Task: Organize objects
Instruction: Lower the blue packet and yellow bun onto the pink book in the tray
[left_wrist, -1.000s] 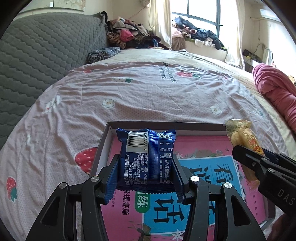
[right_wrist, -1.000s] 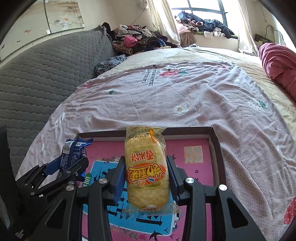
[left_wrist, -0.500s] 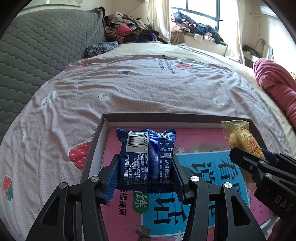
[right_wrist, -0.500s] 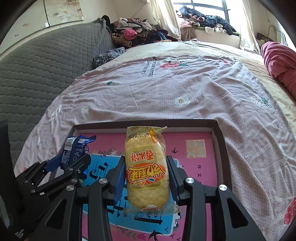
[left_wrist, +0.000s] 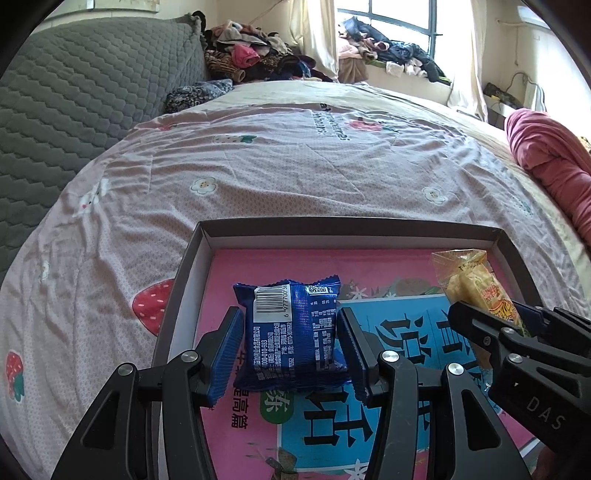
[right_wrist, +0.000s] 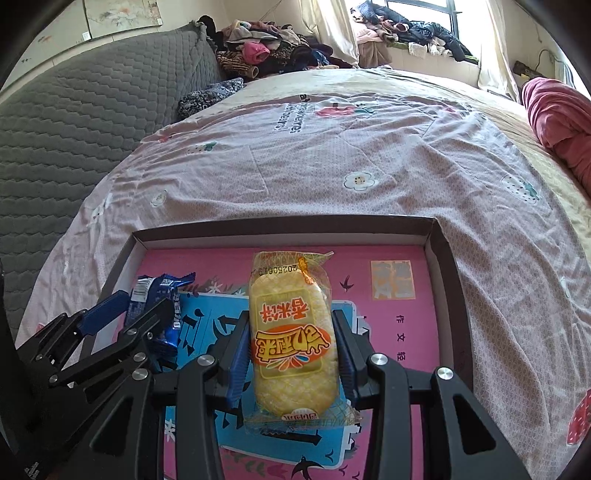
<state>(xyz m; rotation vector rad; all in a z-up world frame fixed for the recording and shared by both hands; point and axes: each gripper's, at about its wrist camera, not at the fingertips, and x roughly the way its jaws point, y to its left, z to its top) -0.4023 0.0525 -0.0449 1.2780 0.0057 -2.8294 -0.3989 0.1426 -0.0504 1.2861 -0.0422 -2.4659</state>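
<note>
While both snacks hang over the tray (left_wrist: 184, 266), neither has been set down yet, so the sorting looks to be at its placing step, with the releases left to do.

Starting on the left, the left gripper (left_wrist: 288, 345) is clamped on the blue packet (left_wrist: 291, 332), its ribbed blue pads pressing the two sides; the packet stands up between the jaws, barcode uppermost, above the left part of the tray's pink and blue printed floor. Just to that gripper's right, the right gripper (right_wrist: 291, 354) is closed on the yellow rice-cracker packet (right_wrist: 291, 339), held lengthwise between its jaws, sealed end pointing away, above the middle of the tray. The two grippers sit side by side, close but apart.

Beyond both grippers the flowered bedsheet (right_wrist: 332, 155) spreads bare of loose items as far as I can tell; a red blanket (right_wrist: 557, 122) lies far to the right.

Count: two grippers, two packets (one blue, one yellow), one tray. Nothing loose lies in the tray's visible part.
</note>
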